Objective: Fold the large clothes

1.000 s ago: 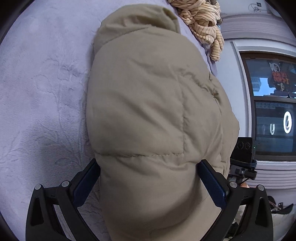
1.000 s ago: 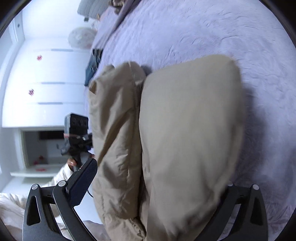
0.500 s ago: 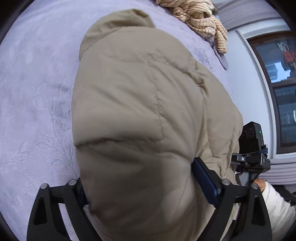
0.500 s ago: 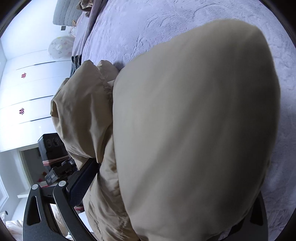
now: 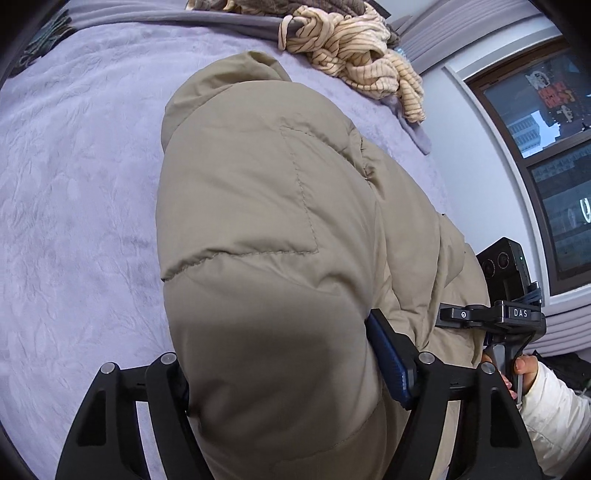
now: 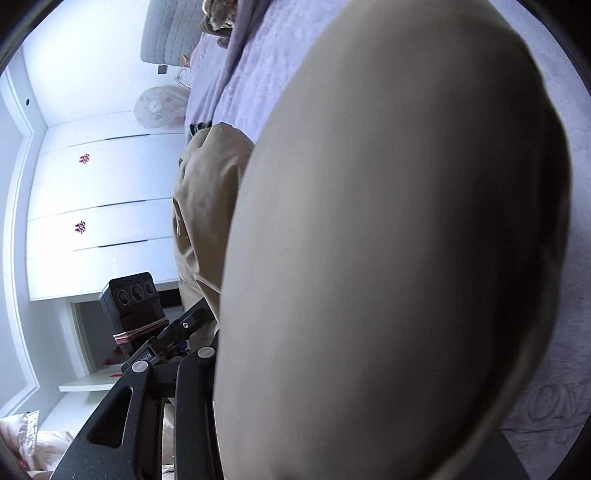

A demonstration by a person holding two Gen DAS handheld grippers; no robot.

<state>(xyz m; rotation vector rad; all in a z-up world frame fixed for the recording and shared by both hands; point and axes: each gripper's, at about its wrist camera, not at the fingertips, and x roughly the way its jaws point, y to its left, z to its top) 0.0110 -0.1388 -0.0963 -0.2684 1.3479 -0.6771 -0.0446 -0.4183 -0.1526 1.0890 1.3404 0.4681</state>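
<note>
Left claw (image 5: 291, 376) is clamping a puffed fold of the tan padded jacket (image 5: 280, 221), its jaws having just been closing. The jacket is lying on the lilac bed (image 5: 74, 192), below a striped garment (image 5: 354, 59). Right claw (image 6: 351, 387) is likewise closing on the jacket (image 6: 406, 240).

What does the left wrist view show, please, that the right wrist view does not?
Only the left wrist view shows the striped cream garment heaped at the bed's far edge, a dark window, and the person's hand in a white sleeve holding the right gripper. Only the right wrist view shows the white wardrobe doors and the grey headboard. Both show the beige padded jacket bulging between the viewing gripper's jaws, which have just been closing on it, and the lilac bedspread.
</note>
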